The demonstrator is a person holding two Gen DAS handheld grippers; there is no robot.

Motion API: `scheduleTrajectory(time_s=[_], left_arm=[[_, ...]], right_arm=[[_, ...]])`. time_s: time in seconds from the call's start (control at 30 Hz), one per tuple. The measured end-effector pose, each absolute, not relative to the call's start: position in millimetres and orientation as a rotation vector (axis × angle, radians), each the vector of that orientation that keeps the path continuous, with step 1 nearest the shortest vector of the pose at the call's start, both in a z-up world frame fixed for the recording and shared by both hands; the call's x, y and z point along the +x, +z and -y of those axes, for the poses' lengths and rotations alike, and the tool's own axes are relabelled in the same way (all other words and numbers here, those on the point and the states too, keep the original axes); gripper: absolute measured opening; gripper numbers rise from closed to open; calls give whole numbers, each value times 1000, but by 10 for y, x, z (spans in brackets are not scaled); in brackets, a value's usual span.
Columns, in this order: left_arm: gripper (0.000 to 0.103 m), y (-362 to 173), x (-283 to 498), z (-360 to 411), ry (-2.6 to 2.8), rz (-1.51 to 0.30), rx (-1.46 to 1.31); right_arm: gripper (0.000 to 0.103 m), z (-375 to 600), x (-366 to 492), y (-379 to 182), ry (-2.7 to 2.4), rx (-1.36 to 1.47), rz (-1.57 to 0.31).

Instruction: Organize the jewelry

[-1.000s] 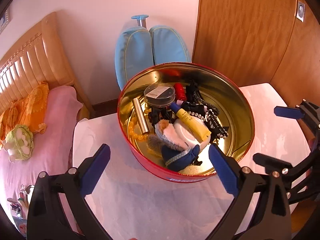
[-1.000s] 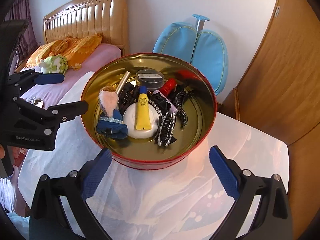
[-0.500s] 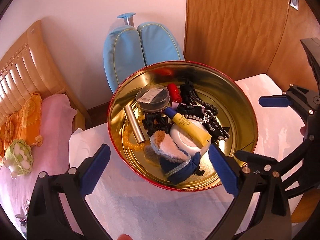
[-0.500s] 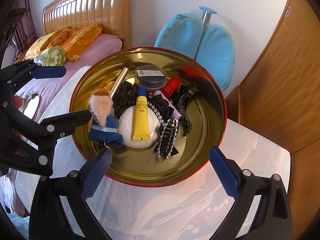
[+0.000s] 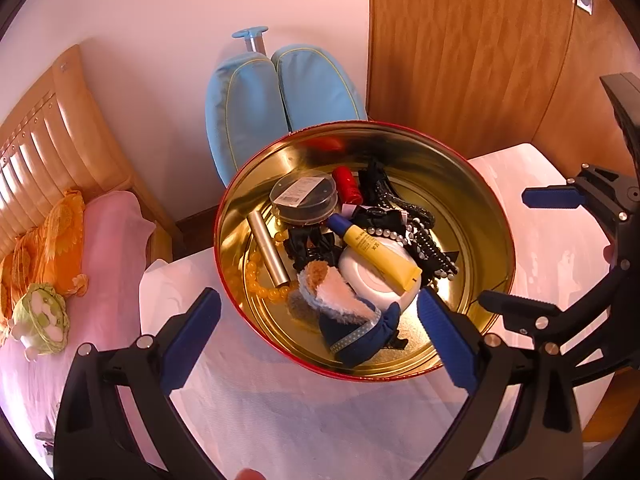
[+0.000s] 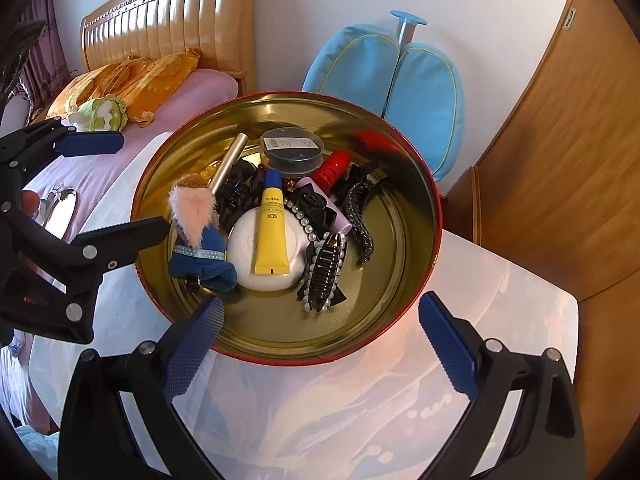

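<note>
A round red tin point(image 5: 496, 216) with a gold inside stands on a white table. In it lie a yellow tube point(image 5: 380, 254) on a white round compact point(image 5: 370, 284), a blue fluffy hair piece point(image 5: 352, 320), a silver tube point(image 5: 268, 248), amber beads point(image 5: 260, 284), a clear round case point(image 5: 304, 198), a red cap point(image 5: 347, 190) and black pearl-edged hair clips point(image 6: 324, 264). My left gripper point(image 5: 316, 312) hangs open over the tin's near left rim, holding nothing. My right gripper point(image 6: 320, 312) is open and empty at the tin's near rim point(image 6: 280, 356). Each gripper shows in the other's view, the left gripper point(image 6: 142, 184) and the right gripper point(image 5: 502, 248).
The white table point(image 6: 360, 400) extends toward me and to the right of the tin. A bed with a pink sheet point(image 5: 108, 248), orange pillows point(image 6: 128, 76) and a wooden headboard lies to the left. Blue cushions point(image 6: 392, 80) lean on the wall behind; wooden doors point(image 5: 460, 60) stand at right.
Both grippers have come closer to the tin and look more steeply down into it. Both stay open, and the things in the tin have not moved.
</note>
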State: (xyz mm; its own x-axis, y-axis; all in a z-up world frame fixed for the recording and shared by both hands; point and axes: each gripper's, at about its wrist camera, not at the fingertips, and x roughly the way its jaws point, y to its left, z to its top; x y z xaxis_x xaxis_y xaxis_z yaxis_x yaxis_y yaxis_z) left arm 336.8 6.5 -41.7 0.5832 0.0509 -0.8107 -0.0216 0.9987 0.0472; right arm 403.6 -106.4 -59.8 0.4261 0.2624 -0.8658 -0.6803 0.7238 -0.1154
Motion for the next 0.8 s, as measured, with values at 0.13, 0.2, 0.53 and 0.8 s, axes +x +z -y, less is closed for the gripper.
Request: scheduleTrajectory(time_s=[0.13, 0.2, 0.53, 0.8], left_arm=[[96, -421, 3373, -54, 35, -951, 38], [96, -417, 3373, -25, 8, -960, 55], [96, -276, 3419, 119, 4, -957, 212], [96, -286, 3444, 177, -13, -947, 278]], right_arm=[[99, 1070, 4039, -600, 624, -503, -962], [99, 1081, 4046, -610, 648, -518, -973], [99, 1170, 4193, -621, 675, -561, -993], [99, 1154, 4162, -546, 707, -552, -980]])
